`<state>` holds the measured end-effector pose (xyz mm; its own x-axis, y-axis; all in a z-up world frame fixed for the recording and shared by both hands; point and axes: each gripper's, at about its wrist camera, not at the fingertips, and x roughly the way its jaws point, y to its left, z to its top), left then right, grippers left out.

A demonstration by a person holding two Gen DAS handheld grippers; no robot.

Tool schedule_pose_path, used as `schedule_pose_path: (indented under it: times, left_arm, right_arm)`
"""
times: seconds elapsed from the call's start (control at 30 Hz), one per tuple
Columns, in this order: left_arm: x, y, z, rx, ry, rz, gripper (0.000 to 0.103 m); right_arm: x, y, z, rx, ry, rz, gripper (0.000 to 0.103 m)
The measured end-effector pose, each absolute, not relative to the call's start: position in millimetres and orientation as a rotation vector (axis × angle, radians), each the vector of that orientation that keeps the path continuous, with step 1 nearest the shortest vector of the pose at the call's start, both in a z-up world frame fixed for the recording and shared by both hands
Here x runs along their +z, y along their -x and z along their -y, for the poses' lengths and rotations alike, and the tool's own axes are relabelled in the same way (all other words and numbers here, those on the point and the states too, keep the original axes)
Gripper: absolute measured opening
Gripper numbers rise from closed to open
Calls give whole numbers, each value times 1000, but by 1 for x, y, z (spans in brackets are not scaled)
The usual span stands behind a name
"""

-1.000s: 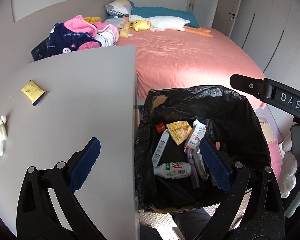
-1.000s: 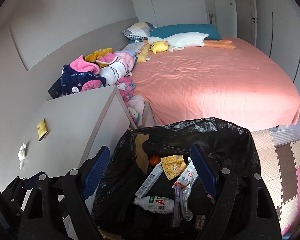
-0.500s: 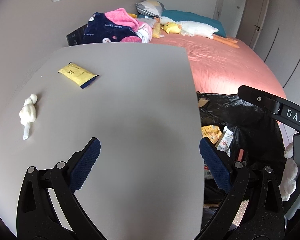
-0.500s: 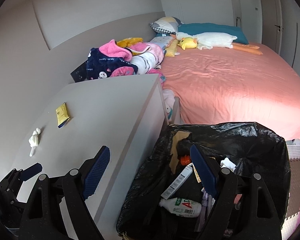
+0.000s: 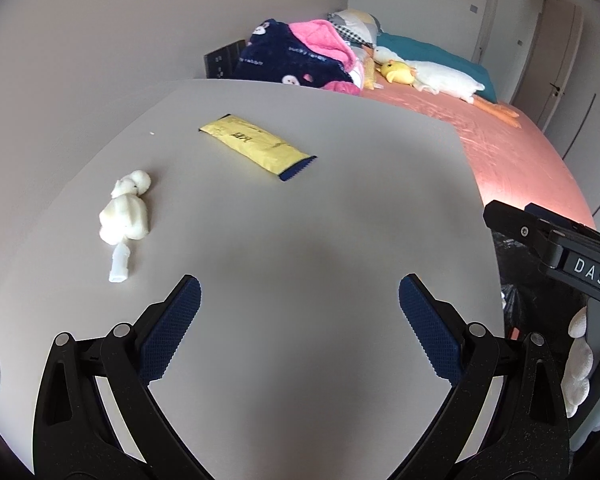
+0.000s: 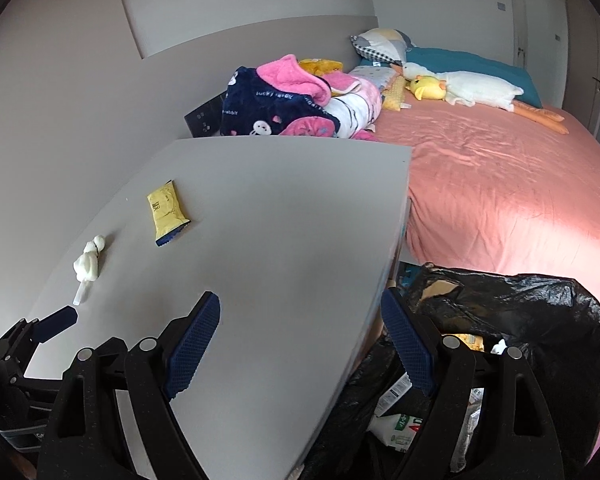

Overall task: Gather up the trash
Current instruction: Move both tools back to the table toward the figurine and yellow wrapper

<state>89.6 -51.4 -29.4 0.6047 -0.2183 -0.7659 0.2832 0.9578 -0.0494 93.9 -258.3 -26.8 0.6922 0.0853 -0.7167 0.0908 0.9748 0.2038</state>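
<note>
Holding packets and a bottle, black trash bag (image 6: 540,320) sits beside both wide-open (empty) grippers, left gripper (image 5: 300,332) and right gripper (image 6: 300,344).

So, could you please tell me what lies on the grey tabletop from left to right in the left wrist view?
White crumpled tissue → yellow wrapper, both resting on the grey tabletop.

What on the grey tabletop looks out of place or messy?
Two bits of litter lie on the otherwise bare grey tabletop: a flat yellow wrapper and, apart from it to the left, a crumpled white tissue wad. Neither is in the black trash bag.
</note>
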Motion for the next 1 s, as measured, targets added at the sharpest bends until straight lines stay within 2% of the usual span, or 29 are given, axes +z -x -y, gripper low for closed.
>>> schedule_pose_path:
  times: [0.4,0.57,0.73,1.0]
  left_arm:
    - [-33,-121,-7,-178,3,-872,95]
    - [-34,-134,-24,-140,20,-868,87]
    - [-38,-156,-39,-123,45,-886,74]
    - [-40,-183,-54,-79,48,-892,67]
  right_arm:
    - [-29,-138,214,84,-190,-829,83]
    - [-29,-155,201,138,-179,-837,83]
    - [-29,-172,183,157,-138,-848,83]
    - [-36,-196,168,147,-105,-872,83]
